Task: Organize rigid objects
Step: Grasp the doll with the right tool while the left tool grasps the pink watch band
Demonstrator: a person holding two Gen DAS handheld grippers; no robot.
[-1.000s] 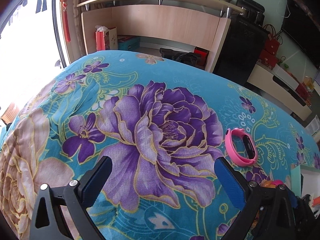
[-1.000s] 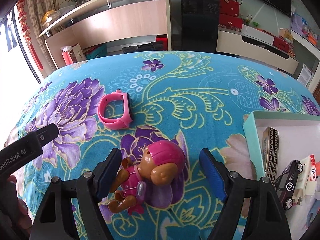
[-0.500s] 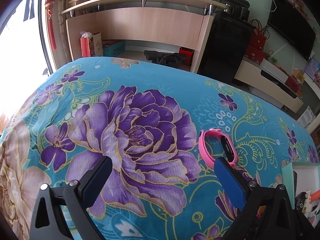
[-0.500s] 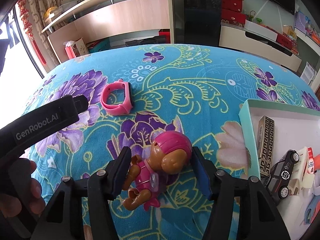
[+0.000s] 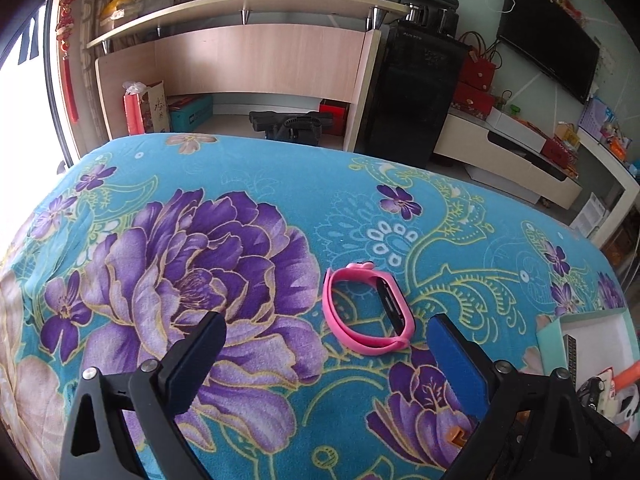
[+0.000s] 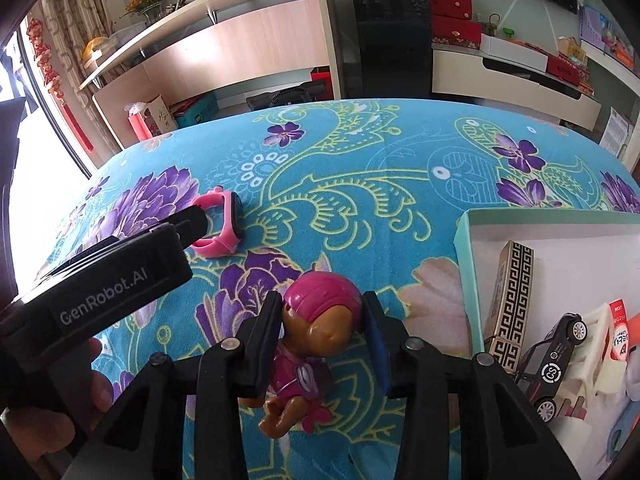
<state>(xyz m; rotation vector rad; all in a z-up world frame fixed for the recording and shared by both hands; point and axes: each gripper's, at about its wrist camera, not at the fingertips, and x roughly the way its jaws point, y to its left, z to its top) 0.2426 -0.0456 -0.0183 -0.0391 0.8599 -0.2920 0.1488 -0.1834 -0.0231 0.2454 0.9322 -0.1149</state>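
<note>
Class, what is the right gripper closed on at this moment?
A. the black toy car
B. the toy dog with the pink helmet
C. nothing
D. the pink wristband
B: the right gripper has both pads pressed against the head of the toy dog.

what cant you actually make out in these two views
- Box contents: right wrist view cuts them off at the right edge; left wrist view hides most behind the left gripper.
- Toy dog: body partly hidden by the right gripper fingers.
- Pink watch: near end covered by the left gripper in the right wrist view; screen unreadable.
</note>
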